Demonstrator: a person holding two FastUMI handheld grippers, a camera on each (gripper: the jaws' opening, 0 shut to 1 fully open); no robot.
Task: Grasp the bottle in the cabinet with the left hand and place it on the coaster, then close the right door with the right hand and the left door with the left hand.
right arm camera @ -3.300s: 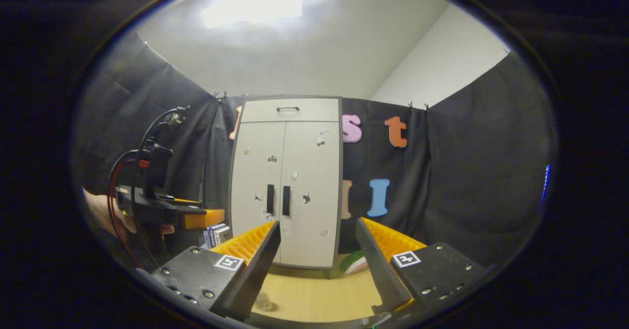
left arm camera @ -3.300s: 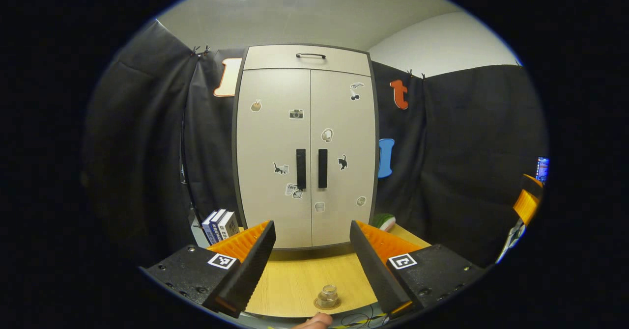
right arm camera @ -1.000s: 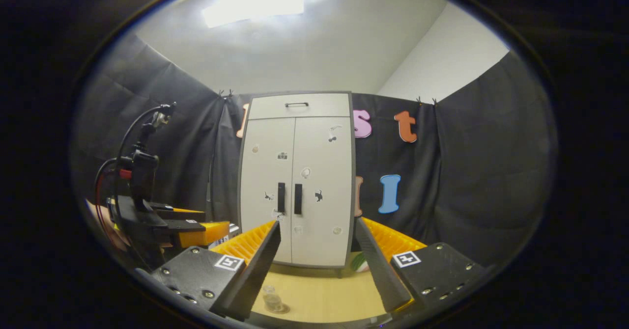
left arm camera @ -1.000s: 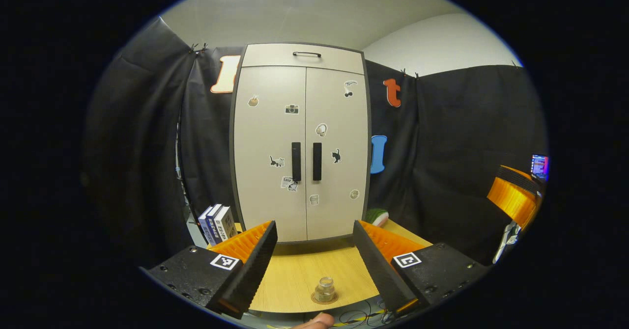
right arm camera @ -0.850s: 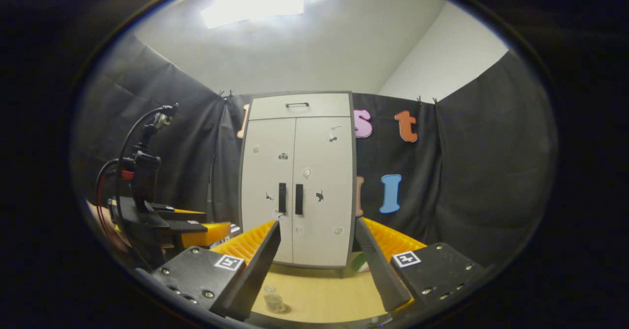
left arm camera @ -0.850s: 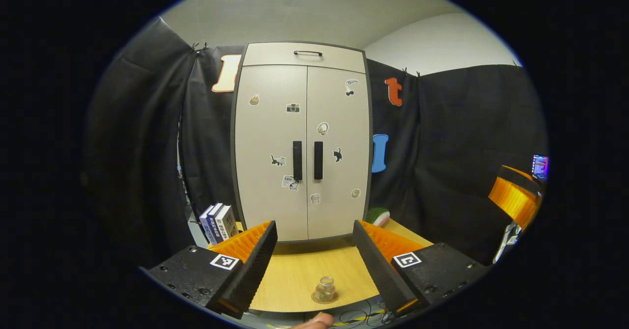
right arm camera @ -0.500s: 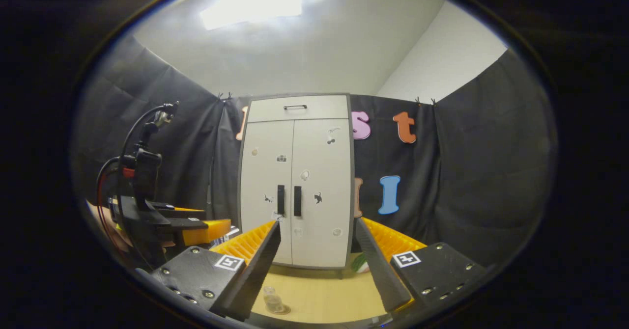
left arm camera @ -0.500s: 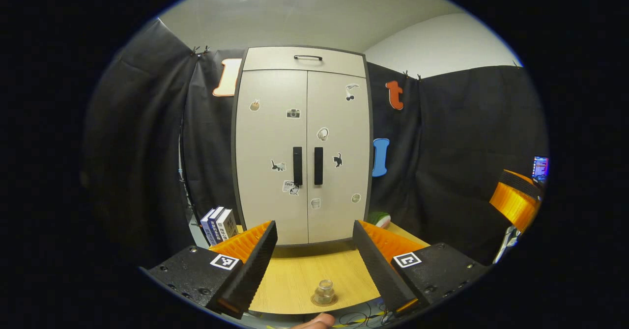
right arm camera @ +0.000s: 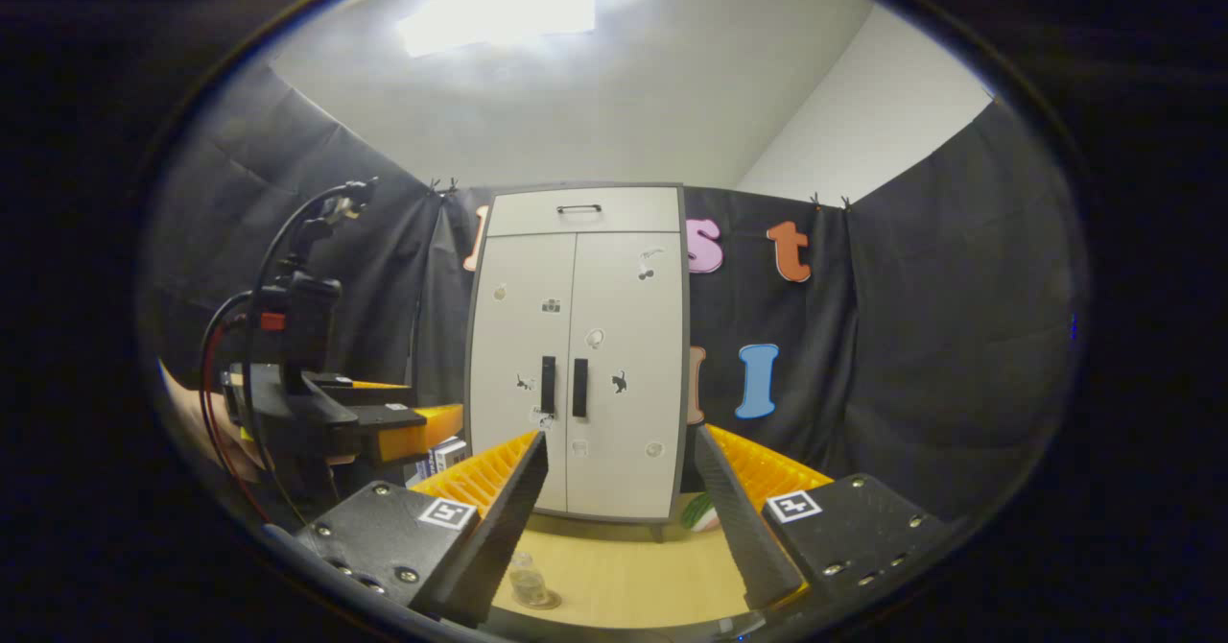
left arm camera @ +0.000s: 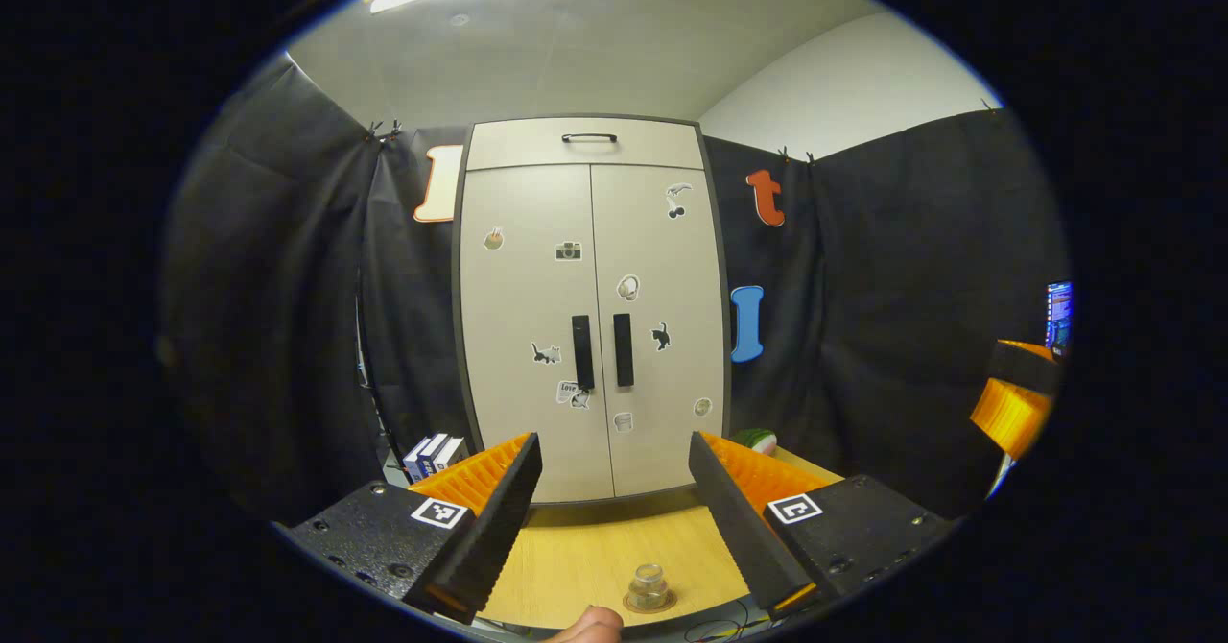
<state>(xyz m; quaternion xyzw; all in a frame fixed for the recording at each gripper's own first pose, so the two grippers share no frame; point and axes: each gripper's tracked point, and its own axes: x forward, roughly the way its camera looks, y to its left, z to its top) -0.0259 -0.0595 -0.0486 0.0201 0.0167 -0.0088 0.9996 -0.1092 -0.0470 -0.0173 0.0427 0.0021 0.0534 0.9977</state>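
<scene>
The tall beige cabinet [left arm camera: 590, 317] stands at the back of the wooden table [left arm camera: 576, 557] with both doors shut and their two dark handles side by side. A small clear bottle [left arm camera: 649, 583] stands upright on a round brown coaster [left arm camera: 650, 603] near the table's front edge. My left gripper [left arm camera: 612, 441] is open and holds nothing, above and behind the bottle. My right gripper [right arm camera: 621, 437] is open too, facing the cabinet [right arm camera: 576, 355], with the bottle [right arm camera: 526, 581] low beside its left finger. The left gripper [right arm camera: 384, 432] shows at that view's left side.
Several books [left arm camera: 432, 453] stand left of the cabinet's foot. A green and white object [left arm camera: 758, 440] lies at its right. A person's fingertip [left arm camera: 585, 627] shows at the table's front edge. The right gripper [left arm camera: 1017, 403] and a lit screen [left arm camera: 1058, 312] are far right.
The left gripper view has tipped upward, so the cabinet sits lower in it. The right gripper has barely shifted. Doors stay shut and the bottle stays on the coaster.
</scene>
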